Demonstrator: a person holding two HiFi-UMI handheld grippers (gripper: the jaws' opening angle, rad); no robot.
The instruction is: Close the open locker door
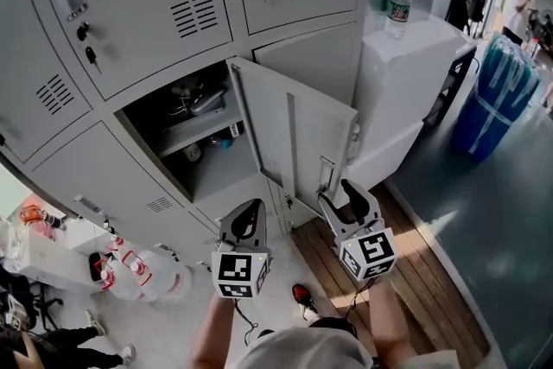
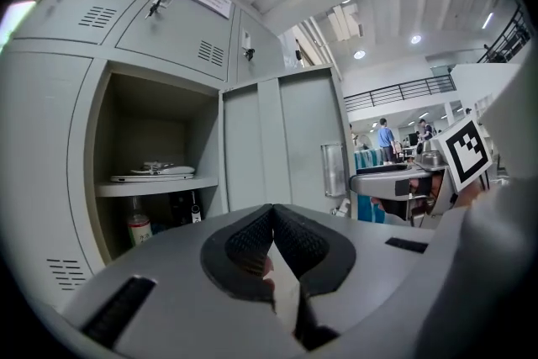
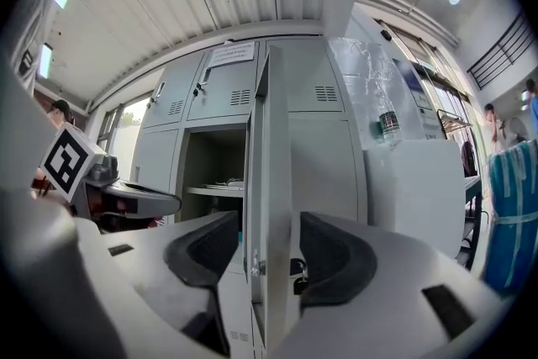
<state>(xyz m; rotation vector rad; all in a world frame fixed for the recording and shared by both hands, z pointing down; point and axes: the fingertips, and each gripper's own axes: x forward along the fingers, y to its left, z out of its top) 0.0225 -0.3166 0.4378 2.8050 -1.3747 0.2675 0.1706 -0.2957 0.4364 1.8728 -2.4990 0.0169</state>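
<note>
- Since the door (image 1: 298, 134) stands swung out roughly square to the lockers, its free edge points toward the person, and this is the easiest part to reach.
- The right hand-held gripper (image 1: 339, 196) is at that edge with its jaws wide. In the right gripper view the edge (image 3: 267, 181) runs upright between the pads, with a gap on each side, so nothing is clamped yet.
- Straddling the edge looks deliberate. From there the jaws could either pinch the sheet or simply push it sideways toward the frame.
- A key (image 3: 300, 269) hangs on the door's outer face just beside the right pad. It is likely to swing or catch if the jaws close there.
- The left hand-held gripper (image 1: 249, 212) has its jaws together and holds nothing. It faces the open compartment (image 1: 186, 138) and the door's inner face, probably kept back as a spare.
- On the shelf (image 2: 155, 185) the things lie well inside, so they should not block the door's swing.
- The task is judged barely begun, as the door is fully open.
</note>
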